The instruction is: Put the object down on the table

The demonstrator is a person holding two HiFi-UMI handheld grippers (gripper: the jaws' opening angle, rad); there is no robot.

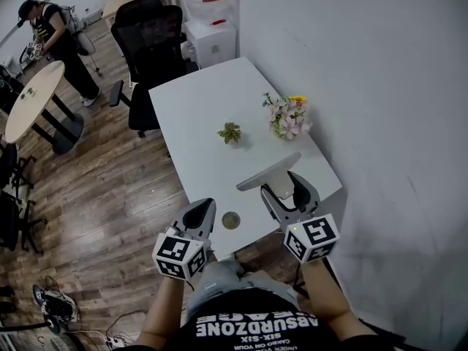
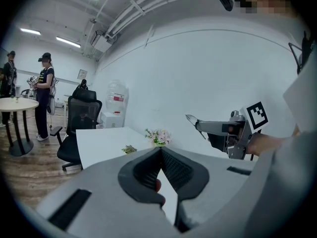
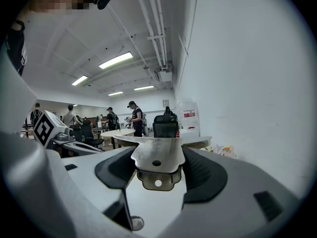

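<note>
Head view: My right gripper pinched a flat metal tool by one end. The blade reached toward 10 o'clock over the near right part of the white table and was not yet laid down. My left gripper hovered at the table's near edge with its jaws pressed together. A small round disc lay on the tabletop just beside it at 3 o'clock. A little green plant sat at 12 o'clock from that disc, and a bunch of flowers stood at 1 o'clock, close to the wall. A black office chair stood at the table's far end. A person stood by a round table at 10 o'clock.

Left gripper view: The jaw tips met with nothing clearly gripped. A reddish speck showed in the gap behind them, and I could not tell what it was. At 3 o'clock the right gripper held the tool up against the pale wall.

Right gripper view: Both jaws clamped the tool's two-holed metal tang, with the blade lying level. The disc lay on the table below, at 6 o'clock.
</note>
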